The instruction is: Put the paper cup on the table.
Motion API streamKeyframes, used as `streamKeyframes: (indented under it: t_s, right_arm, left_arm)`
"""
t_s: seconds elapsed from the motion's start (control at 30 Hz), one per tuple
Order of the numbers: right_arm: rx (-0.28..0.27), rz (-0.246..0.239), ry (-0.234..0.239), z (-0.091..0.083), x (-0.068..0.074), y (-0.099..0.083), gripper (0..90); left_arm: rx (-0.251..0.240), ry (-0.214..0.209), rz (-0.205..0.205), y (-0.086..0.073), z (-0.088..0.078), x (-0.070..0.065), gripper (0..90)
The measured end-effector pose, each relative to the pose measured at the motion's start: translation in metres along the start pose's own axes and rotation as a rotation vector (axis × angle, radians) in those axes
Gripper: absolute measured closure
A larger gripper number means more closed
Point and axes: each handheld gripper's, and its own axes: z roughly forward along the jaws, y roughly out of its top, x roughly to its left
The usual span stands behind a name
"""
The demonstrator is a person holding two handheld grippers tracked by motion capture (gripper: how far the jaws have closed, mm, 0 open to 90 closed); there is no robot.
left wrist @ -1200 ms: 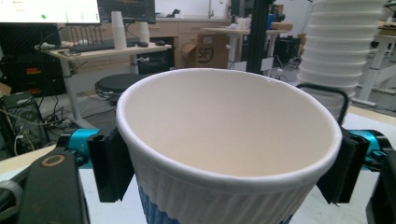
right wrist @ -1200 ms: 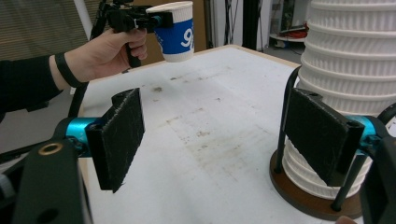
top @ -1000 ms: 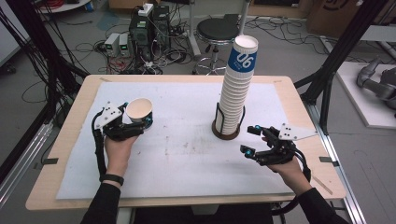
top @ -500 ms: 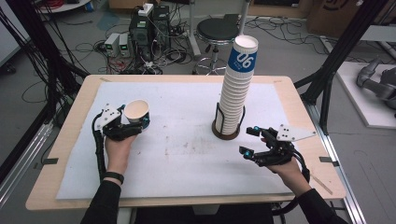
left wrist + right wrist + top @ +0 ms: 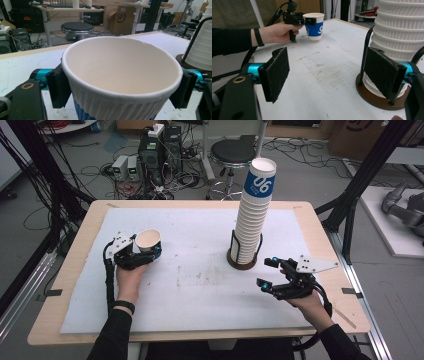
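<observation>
since a second ago the left gripper (image 5: 145, 251) has sunk toward the table with its paper cup (image 5: 149, 243), while the right gripper (image 5: 270, 273) has kept its place. the left gripper's black pads (image 5: 58, 88) clamp the cup on both sides just under the rim, so it is grasping the cup, which stands upright with its mouth open upward over the left part of the white mat (image 5: 200, 285). in the right gripper view the cup (image 5: 314, 26) shows a blue band and hangs just above the mat; whether its base touches cannot be told. the right gripper (image 5: 332, 75) is released, jaws apart with nothing between them, just beside the tall stack of cups (image 5: 252, 220) in its brown-based holder (image 5: 243, 264).
</observation>
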Motion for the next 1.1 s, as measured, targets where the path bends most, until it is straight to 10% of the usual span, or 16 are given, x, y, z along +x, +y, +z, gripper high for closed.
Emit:
streamKeyframes:
  t_s: [1.1]
  right_arm:
    - [0.01, -0.013, 0.003, 0.0068, -0.0003, -0.0007, 21.1]
  left_arm:
    - [0.147, 0.025, 0.017, -0.001, 0.0001, -0.0068, 16.4]
